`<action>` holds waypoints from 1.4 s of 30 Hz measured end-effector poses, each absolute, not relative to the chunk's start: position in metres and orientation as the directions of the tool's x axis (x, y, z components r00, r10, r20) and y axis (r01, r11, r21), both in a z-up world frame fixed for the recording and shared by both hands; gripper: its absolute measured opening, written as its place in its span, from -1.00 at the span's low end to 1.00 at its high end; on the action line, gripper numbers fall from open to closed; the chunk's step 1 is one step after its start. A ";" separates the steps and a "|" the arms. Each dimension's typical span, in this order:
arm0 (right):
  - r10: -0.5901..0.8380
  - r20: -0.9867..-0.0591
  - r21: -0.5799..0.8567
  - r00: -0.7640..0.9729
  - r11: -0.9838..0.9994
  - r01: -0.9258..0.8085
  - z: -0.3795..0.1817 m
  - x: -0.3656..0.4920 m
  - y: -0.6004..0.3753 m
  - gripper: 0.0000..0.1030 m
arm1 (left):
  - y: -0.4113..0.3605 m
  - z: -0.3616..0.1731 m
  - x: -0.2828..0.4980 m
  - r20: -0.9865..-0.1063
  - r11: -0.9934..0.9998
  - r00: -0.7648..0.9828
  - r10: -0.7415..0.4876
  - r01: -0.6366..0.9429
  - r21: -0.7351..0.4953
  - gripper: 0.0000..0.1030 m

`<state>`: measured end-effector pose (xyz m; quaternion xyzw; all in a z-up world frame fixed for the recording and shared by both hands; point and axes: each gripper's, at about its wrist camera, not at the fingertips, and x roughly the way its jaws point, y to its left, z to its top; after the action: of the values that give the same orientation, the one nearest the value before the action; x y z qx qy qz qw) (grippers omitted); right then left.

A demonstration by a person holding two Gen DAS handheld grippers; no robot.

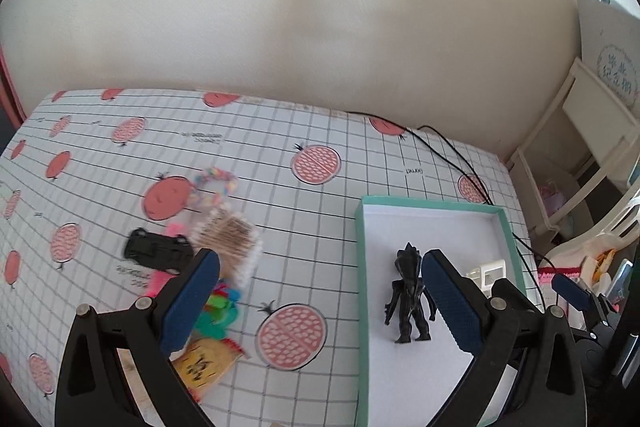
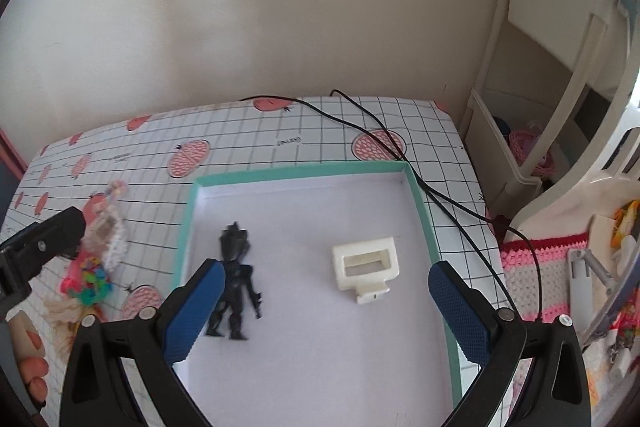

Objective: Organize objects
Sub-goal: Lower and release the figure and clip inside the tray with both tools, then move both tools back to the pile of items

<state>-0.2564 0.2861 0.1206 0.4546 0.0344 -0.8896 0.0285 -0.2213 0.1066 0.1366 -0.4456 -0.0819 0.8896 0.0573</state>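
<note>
Now both wide apart and empty: left claw (image 1: 320,303) over the tray's (image 1: 362,267) left rim, right claw (image 2: 326,311) over its floor. Inside the tray, black figure (image 2: 236,279) lying near the left wall, white block (image 2: 366,267) toward the right wall, well apart. Left of the tray on the surface (image 1: 280,131), a loose heap: black car (image 1: 158,251), swab pack (image 1: 230,243), bead ring (image 1: 214,187), bright clips (image 1: 220,311), yellow packet (image 1: 208,363). Behind the tray, black cable (image 2: 360,127) running past its right corner.
</note>
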 end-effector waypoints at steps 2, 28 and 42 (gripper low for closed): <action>-0.032 -0.806 -0.024 -0.591 -0.996 0.087 0.129 -0.251 0.282 1.00 | 0.097 0.145 -0.213 -0.780 -0.981 -0.603 0.168 -0.023 -0.193 0.96; -0.215 -0.809 0.032 -0.547 -0.946 0.324 0.145 -0.215 0.127 1.00 | -0.084 0.140 -0.160 -0.802 -0.938 -0.595 0.060 0.241 -0.249 0.96; -0.124 -0.909 -0.039 -0.397 -0.925 0.379 0.063 -0.217 0.065 1.00 | -0.116 0.102 -0.163 -0.842 -0.915 -0.535 0.073 0.300 -0.270 0.96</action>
<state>-0.2167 0.0646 0.0631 0.5276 0.1207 -0.8271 0.1519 -0.1633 -0.1163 0.1019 -0.4778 -0.1952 0.8539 -0.0664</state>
